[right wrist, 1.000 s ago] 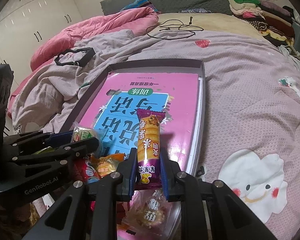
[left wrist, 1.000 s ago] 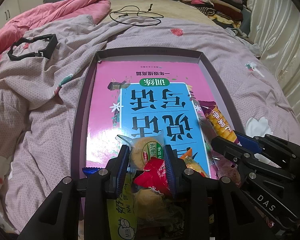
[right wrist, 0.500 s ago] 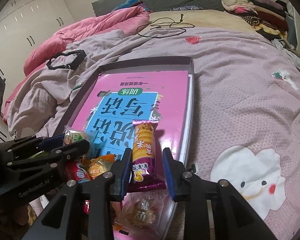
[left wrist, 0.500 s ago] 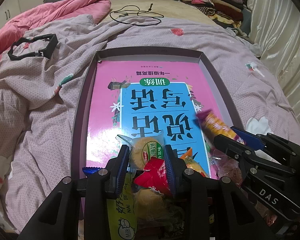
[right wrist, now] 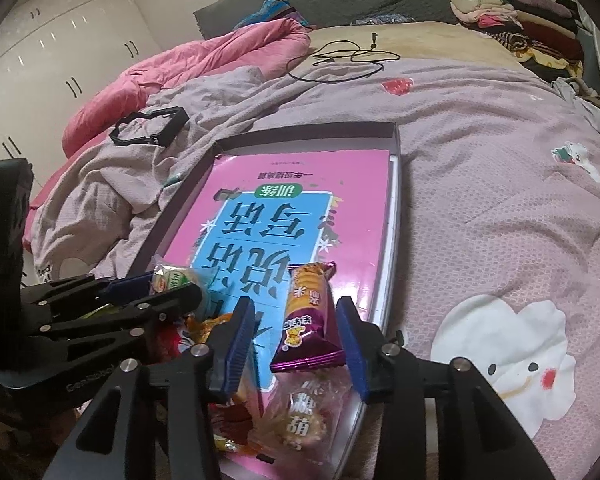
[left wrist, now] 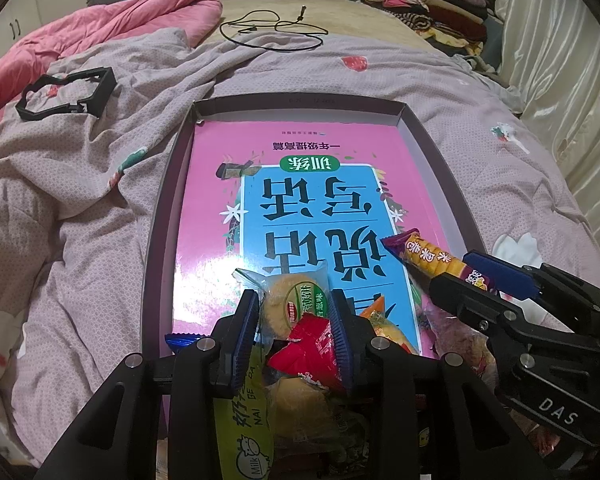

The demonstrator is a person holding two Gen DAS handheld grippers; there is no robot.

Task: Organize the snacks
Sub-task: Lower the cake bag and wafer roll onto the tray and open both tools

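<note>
Snacks heaped at the near end of the tray (left wrist: 162, 216), one cracker pack just let go.

I see the tray lying on the bed, a pink book inside it. My right gripper (right wrist: 298, 334) is opening; the purple cracker pack (right wrist: 308, 316) lies free between the jaws, its long axis pointing away along the fingers. My left gripper (left wrist: 294, 326) is clenched on the round cake packet (left wrist: 294, 298), beside the red packet (left wrist: 310, 346).
</note>
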